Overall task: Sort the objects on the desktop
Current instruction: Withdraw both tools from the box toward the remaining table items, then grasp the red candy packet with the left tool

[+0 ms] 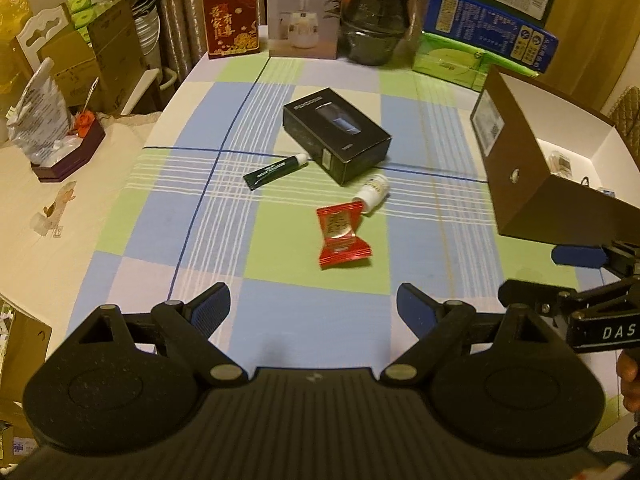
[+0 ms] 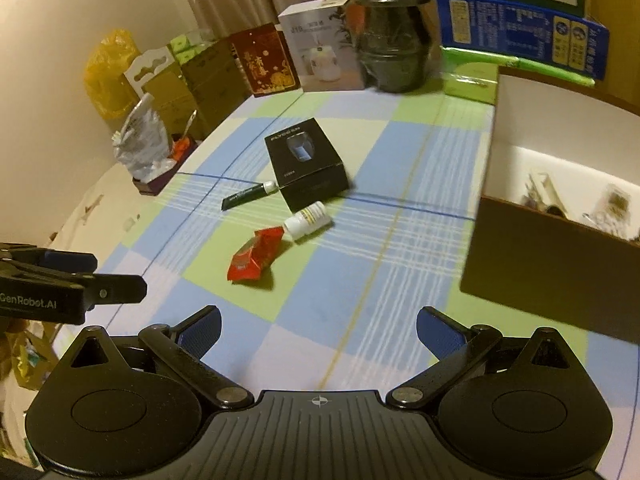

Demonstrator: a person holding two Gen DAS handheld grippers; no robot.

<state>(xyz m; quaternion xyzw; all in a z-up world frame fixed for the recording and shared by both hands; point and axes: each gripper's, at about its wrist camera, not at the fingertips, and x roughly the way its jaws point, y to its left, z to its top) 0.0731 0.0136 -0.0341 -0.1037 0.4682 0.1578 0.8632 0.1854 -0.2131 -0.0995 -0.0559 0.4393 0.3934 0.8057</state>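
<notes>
On the checked tablecloth lie a red snack packet (image 1: 343, 235) (image 2: 256, 255), a small white bottle (image 1: 373, 193) (image 2: 307, 221) on its side touching the packet, a dark green tube (image 1: 276, 171) (image 2: 249, 195) and a black product box (image 1: 337, 134) (image 2: 305, 162). A brown cardboard box (image 1: 516, 160) (image 2: 548, 256) with white inside stands at the right and holds several small items. My left gripper (image 1: 314, 313) is open and empty, hovering short of the packet. My right gripper (image 2: 319, 327) is open and empty, near the box's front left. Each gripper shows at the edge of the other's view.
Along the table's far edge stand a red gift box (image 1: 231, 18), a white humidifier box (image 1: 305, 11), a dark jar (image 1: 379, 20) and stacked blue and green boxes (image 1: 488, 36). Cartons and a plastic bag (image 1: 40, 120) crowd the left side, beyond the table edge.
</notes>
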